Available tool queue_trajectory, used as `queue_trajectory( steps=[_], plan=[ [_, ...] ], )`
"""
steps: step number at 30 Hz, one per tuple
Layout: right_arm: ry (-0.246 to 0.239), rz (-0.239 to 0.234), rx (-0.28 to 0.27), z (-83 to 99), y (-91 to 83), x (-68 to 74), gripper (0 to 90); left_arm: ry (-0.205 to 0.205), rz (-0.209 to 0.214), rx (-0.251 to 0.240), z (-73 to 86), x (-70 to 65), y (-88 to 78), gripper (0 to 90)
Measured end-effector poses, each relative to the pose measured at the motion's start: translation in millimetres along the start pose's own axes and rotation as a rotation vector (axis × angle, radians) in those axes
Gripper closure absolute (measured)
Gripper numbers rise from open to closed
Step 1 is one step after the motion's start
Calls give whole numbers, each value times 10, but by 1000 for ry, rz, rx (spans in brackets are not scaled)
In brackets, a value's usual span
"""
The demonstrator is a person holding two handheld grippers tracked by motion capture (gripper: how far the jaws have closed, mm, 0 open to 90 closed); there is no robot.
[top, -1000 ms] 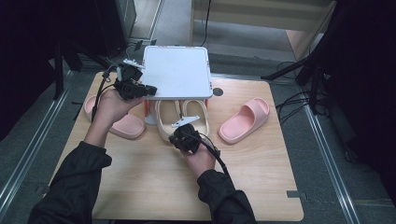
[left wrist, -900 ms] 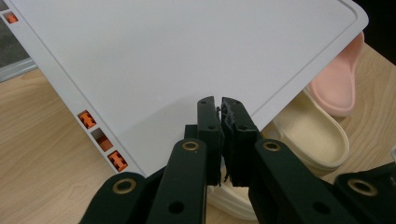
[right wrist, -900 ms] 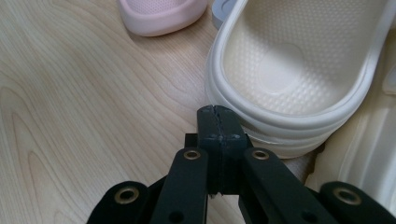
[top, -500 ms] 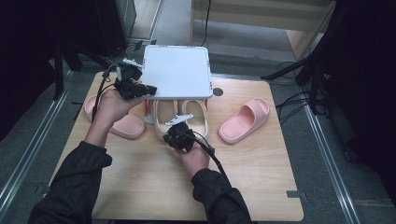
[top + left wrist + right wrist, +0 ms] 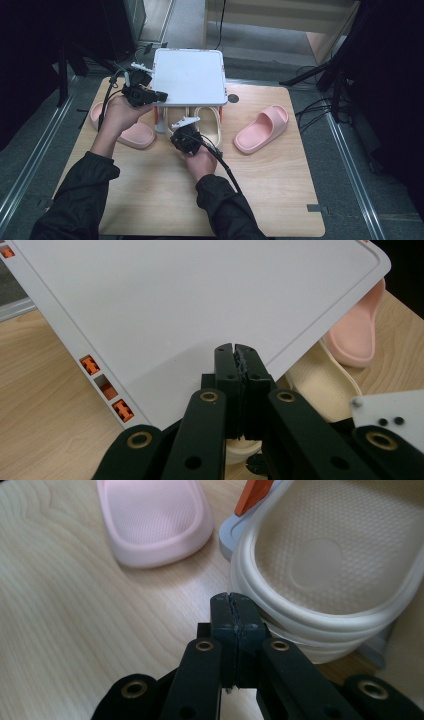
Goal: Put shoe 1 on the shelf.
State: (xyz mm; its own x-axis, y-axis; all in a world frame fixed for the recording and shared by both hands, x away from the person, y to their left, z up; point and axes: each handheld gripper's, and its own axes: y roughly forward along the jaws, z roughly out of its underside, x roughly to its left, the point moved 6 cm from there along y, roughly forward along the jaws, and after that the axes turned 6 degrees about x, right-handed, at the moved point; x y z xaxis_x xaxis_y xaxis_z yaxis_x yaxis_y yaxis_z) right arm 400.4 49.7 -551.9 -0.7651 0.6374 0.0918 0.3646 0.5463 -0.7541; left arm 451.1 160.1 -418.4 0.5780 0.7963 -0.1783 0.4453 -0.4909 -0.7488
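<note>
Both tools are clenched with nothing between their jaws. Held in the person's left hand, the left tool (image 5: 142,92) sits at the left edge of the white shelf top (image 5: 189,76), its jaws pressed together over that flat panel in the left gripper view (image 5: 235,357). The right tool (image 5: 184,137) is low on the bench (image 5: 150,200), just in front of the rack, its shut tips right beside the rim of the cream slipper (image 5: 330,565), touching or nearly so; I cannot tell which.

That cream slipper (image 5: 207,125) lies under the white top, on the rack's lower level, its heel end poking out towards the person. An orange-and-grey leg of the rack (image 5: 252,495) stands just beside it, between it and the pink slipper (image 5: 131,134) on the left, which rests on the bench partly under the left forearm. A second pink slipper (image 5: 261,129) lies well apart to the right, angled. The right tool's cable (image 5: 220,162) trails back along the wrist.
</note>
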Motion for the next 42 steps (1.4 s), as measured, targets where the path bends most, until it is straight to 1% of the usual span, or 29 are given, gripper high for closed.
queue_trajectory(
  steps=[2, 3, 8, 10, 15, 16, 21, 22, 24, 29, 31, 35, 36, 37, 39, 42],
  plan=[
    [1, -6, -2, -20, 26, 8, 898, 0, -2, 1, 0, -2, -2, 890],
    [-8, -7, -4, -26, 40, 8, 899, 0, -2, 0, 0, -5, 0, 890],
    [19, -4, -6, -69, 85, -46, 900, 1, -6, -1, 2, -3, -1, 890],
    [27, -12, -6, -85, 93, -59, 899, 1, -7, 1, 4, -1, -3, 890],
    [33, -13, 12, -81, 73, -57, 885, -4, -4, -2, 5, 1, -4, 890],
    [45, -9, 18, -67, 55, -53, 884, -6, -3, -1, 4, 1, -4, 890],
    [35, -25, 1, 5, -78, -15, 888, -8, -3, -1, 4, 2, -5, 890],
    [33, -34, 0, 34, -116, 2, 894, -8, -3, -1, 4, 2, -5, 889],
    [23, -37, -5, 81, -171, 18, 895, -11, -3, -1, 4, 2, -5, 890],
    [37, -52, -24, 232, -344, 48, 894, -15, -3, 0, 4, 1, -6, 889],
    [44, -59, -34, 292, -415, 42, 895, -16, -5, -1, 5, 0, -5, 889],
    [54, -54, -30, 446, -557, 4, 894, -13, -8, -1, 4, -3, -4, 889],
    [54, -54, -30, 446, -557, 4, 894, -13, -8, -1, 4, -3, -4, 889],
    [62, -54, -25, 511, -608, -17, 894, -15, -9, 0, 5, -3, -5, 889],
    [63, -49, -28, 569, -650, -42, 893, -15, -9, 0, 5, -3, -4, 889],
    [67, -39, -17, 653, -702, -85, 892, -17, -8, -2, 5, -4, -3, 889]
  ],
)
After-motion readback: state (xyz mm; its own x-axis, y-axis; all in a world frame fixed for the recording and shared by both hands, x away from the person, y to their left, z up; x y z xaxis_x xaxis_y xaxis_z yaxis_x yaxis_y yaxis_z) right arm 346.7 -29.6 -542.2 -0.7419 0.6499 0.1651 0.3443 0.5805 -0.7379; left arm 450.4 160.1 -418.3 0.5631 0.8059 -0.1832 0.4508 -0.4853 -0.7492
